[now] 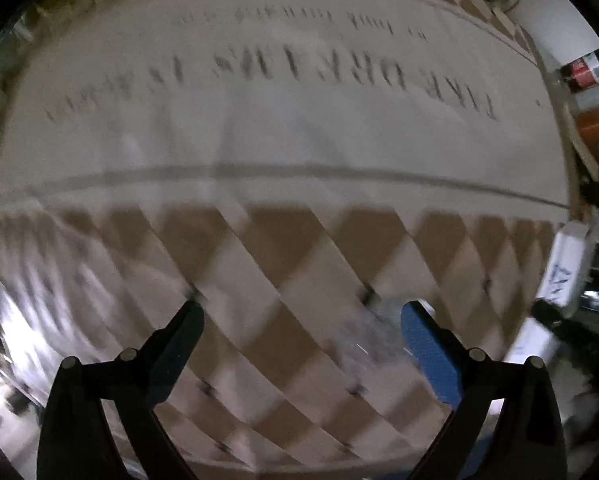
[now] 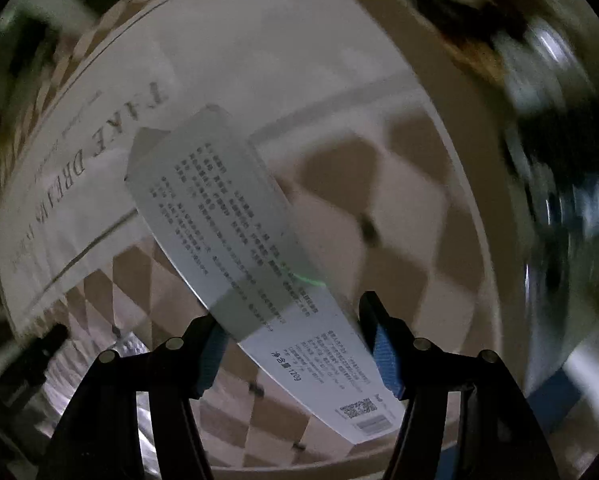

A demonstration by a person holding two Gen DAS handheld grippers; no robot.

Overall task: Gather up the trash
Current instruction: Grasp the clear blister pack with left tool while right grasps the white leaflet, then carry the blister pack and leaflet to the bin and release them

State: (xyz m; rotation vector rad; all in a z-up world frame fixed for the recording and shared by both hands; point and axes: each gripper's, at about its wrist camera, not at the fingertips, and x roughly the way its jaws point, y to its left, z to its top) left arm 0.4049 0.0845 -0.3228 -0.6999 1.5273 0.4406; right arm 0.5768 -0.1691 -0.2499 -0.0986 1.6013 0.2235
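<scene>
In the right wrist view my right gripper (image 2: 293,320) is shut on a long white carton (image 2: 235,248) printed with small text and a QR code; the carton juts forward, tilted, above the patterned cloth (image 2: 399,208). In the left wrist view my left gripper (image 1: 301,312) is open and empty, its blue pads (image 1: 427,356) wide apart over the tan diamond-patterned cloth (image 1: 283,264). The view is motion-blurred. A pale smear lies just left of the right pad; I cannot tell what it is.
The cloth's pale centre bears upside-down lettering (image 1: 283,68). A white carton (image 1: 563,268) and a red-and-black box (image 1: 589,70) sit at the right edge. Blurred dark objects (image 2: 559,168) fill the right of the right wrist view.
</scene>
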